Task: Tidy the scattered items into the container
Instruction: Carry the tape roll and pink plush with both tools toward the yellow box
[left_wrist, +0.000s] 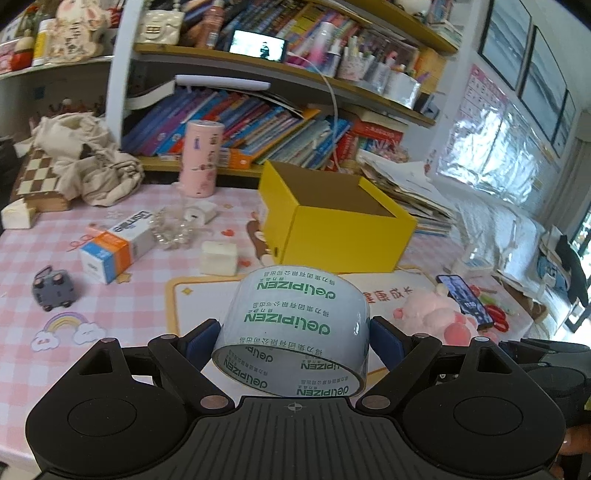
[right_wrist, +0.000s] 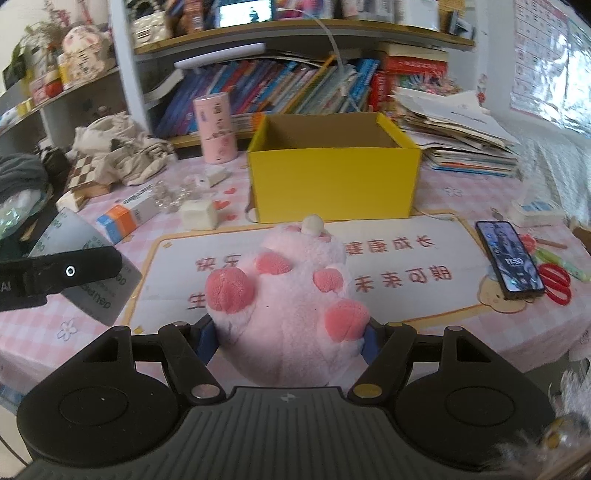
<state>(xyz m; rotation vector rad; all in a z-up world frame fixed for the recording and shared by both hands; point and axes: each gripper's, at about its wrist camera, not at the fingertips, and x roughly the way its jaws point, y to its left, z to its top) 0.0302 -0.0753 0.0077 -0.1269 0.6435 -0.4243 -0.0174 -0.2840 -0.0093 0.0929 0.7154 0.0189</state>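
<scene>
Tape (left_wrist: 291, 332) is clamped across its stiff, slick sides by the left hand-held gripper (left_wrist: 295, 341); a squashy, light plush (right_wrist: 291, 295) is pinched in the right hand-held gripper (right_wrist: 290, 338). Both are held above the surface's near edge, short of the box (right_wrist: 332, 177).

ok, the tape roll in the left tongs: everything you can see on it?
The tape roll is a wide roll of clear packing tape, greyish and glossy, printed with repeated green lettering that reads upside down in the left wrist view. It is clamped between the blue pads of the left tongs, one pad on each side of its outer wall, open core facing the camera. It is off the table, short of the yellow box.
</scene>
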